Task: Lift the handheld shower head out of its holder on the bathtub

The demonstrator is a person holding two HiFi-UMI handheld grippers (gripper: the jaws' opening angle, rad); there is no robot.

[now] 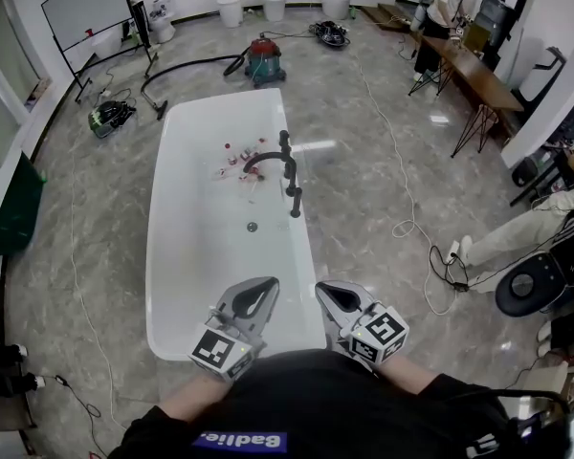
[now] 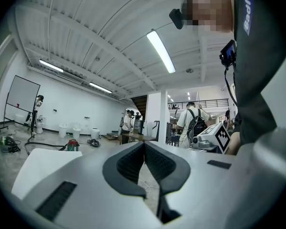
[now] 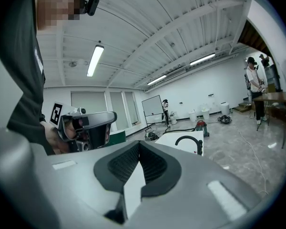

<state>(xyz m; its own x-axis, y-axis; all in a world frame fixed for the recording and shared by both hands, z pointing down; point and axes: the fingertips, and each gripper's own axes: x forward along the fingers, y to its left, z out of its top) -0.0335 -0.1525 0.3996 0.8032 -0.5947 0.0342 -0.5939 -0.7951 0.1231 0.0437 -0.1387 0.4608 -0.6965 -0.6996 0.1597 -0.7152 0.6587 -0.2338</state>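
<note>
A white bathtub [image 1: 187,285] fills the middle of the head view. On its right rim stands a black tap set: an arched spout [image 1: 263,160] and, at the near end, a short upright black piece that looks like the handheld shower head [image 1: 295,201] in its holder. My left gripper [image 1: 256,297] and right gripper [image 1: 331,295] hover side by side over the tub's near end, well short of the taps, both shut and holding nothing. In the right gripper view the spout [image 3: 188,140] shows ahead beyond the closed jaws.
Small red and white items [image 1: 237,161] lie in the tub near the drain [image 1: 253,226]. A red vacuum [image 1: 264,60] with its hose stands beyond the tub, a whiteboard [image 1: 86,6] far left, a long wooden table [image 1: 478,73] with people right. Cables [image 1: 402,223] trail across the floor.
</note>
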